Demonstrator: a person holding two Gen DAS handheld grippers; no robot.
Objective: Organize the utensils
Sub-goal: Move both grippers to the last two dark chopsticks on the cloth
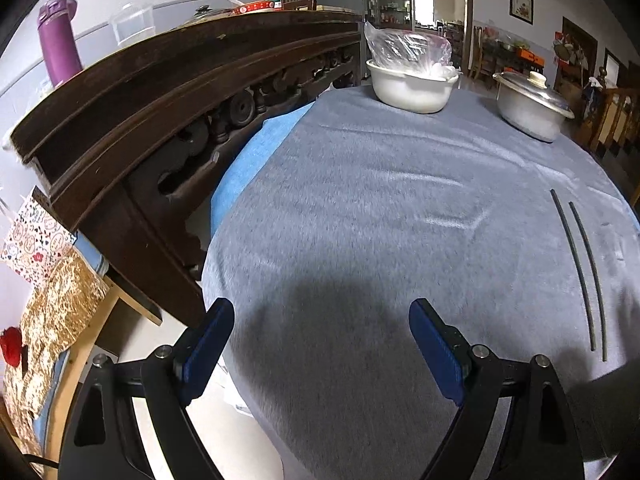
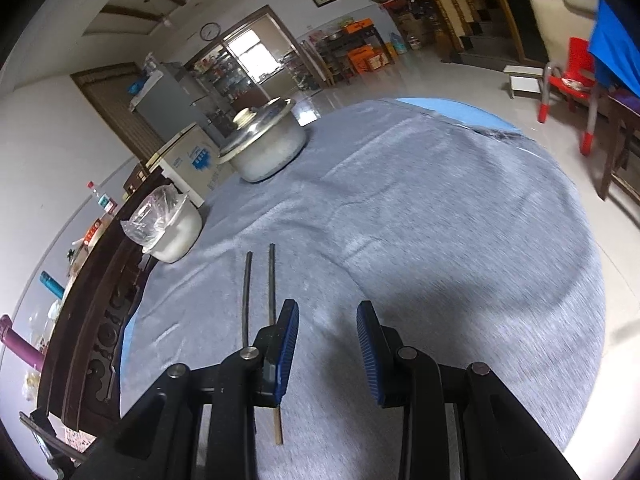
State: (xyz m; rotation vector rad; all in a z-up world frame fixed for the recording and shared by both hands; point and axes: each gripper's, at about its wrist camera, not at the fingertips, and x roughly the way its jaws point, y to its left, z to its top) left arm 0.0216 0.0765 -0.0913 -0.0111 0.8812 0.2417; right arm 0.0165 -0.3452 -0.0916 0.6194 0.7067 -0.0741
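Right tongs [image 2: 328, 310] empty – chopsticks [image 2: 272, 280] just left

white basin [image 1: 412, 88] | lidded pot [image 1: 532, 108] | grey tablecloth [image 1: 380, 208] | purple flask [image 1: 60, 36]

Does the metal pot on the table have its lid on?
Yes, the metal pot at the far side of the grey cloth is covered by a lid with a pale knob on top.

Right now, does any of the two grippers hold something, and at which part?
Nothing is held. The left gripper stands wide open over bare cloth; the right gripper is also empty, with the chopsticks lying on the table outside its fingers.
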